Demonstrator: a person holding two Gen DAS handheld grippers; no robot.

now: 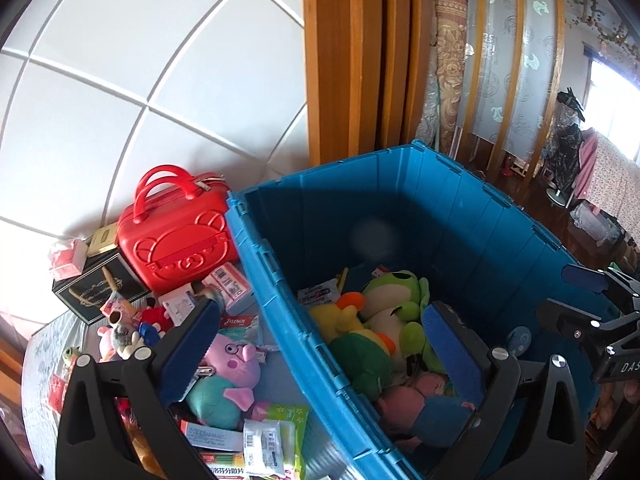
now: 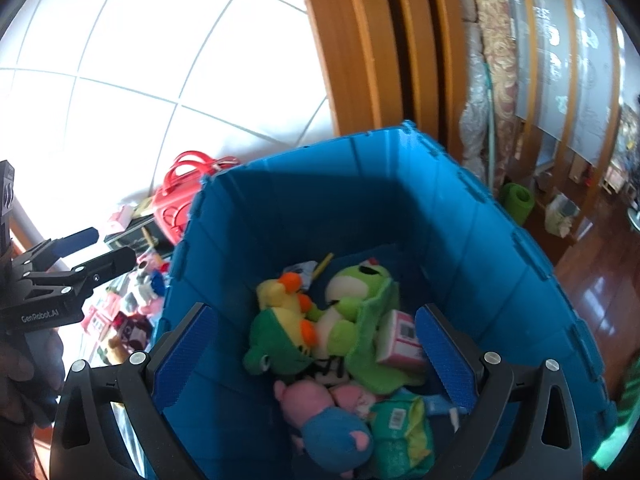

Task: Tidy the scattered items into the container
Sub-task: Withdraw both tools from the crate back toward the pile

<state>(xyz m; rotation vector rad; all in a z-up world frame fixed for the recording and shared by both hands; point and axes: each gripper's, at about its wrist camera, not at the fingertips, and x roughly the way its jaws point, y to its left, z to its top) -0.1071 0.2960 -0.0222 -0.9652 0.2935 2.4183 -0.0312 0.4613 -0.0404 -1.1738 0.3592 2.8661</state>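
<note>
White tiled wall (image 1: 160,60) and wooden door frame (image 1: 344,60) behind; grey patterned surface (image 1: 280,384) underneath.

Left gripper (image 1: 320,344): fingers spread wide, nothing between the pads. It straddles the near wall of the blue container (image 1: 460,220), with one finger (image 1: 188,352) over the loose items and the other over the bin's inside. Right gripper (image 2: 316,356): fingers wide, empty, hovering above the bin's open top.

Inside the bin: green frog plush (image 2: 356,292), yellow plush with orange parts (image 2: 280,288), pink-and-blue pig plush (image 2: 320,420), pink box (image 2: 400,340), green packet (image 2: 400,428).

Outside, just left of the bin: pink pig plush in teal (image 1: 228,376), Tylenol box (image 1: 240,324), several medicine boxes and packets (image 1: 264,444), small plush figures (image 1: 124,336). Further back: red bear-face case (image 1: 180,240) standing against the bin wall, black box (image 1: 96,284) beside it.

Right view also shows the left gripper from the side, held by a hand (image 2: 24,368).
</note>
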